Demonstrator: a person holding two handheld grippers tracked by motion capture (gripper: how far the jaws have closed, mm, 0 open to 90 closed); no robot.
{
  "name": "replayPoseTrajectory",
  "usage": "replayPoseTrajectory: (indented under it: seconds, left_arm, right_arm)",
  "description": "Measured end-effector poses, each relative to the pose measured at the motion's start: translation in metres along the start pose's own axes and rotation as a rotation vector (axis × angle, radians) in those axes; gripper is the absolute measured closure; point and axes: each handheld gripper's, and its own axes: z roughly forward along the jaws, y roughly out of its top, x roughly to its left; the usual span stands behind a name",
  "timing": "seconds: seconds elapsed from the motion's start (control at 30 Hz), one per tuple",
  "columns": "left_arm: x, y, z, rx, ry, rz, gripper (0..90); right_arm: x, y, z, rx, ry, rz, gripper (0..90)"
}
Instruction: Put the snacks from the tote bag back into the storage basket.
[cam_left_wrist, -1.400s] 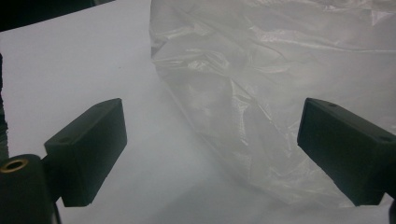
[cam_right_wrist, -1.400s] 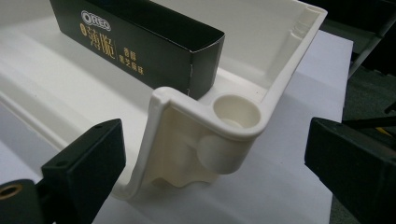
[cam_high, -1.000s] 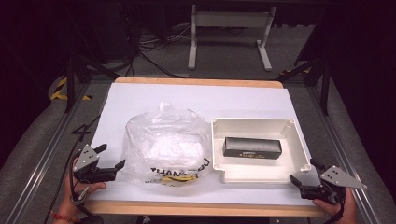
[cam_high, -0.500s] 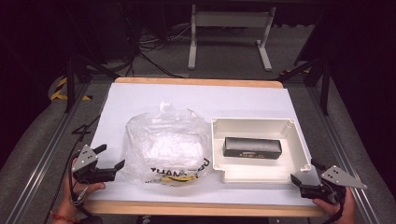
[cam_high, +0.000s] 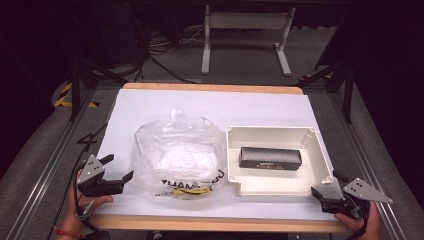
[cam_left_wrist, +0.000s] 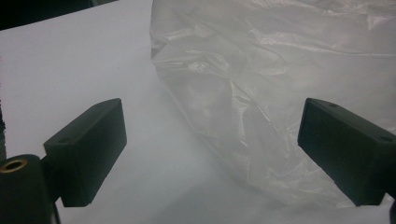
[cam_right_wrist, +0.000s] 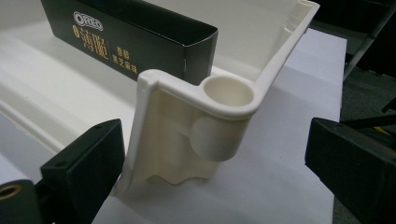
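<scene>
Gaping wide, both — left tool (cam_high: 120, 169) beside plastic bag (cam_high: 177, 155), right tool (cam_high: 325, 183) at tray (cam_high: 280, 187) corner, gripping nothing.

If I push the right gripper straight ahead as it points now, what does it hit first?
Most likely the near corner of the white tray, which sits between the open jaws of the right gripper. The black Oreo box lies farther inside.

Dark room; grey floor (cam_high: 240, 55) (cables trailing), white stand (cam_high: 245, 30) behind table (cam_high: 210, 88).
</scene>
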Motion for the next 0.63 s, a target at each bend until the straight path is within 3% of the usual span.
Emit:
replayPoseTrajectory:
  seconds: [0.33,0.63]
  left_arm:
    - [-0.0012,0.0023,-0.0017,-0.006,0.009,0.01,9.0]
    - [-0.0035,0.0042,-0.0027,-0.001,0.013,0.015,8.8]
  right_arm:
    - [0.0013,0.0029,-0.0019,-0.004,-0.004,-0.012,5.8]
    - [0.0013,0.0094,-0.0082,-0.043,-0.003,-0.009,5.6]
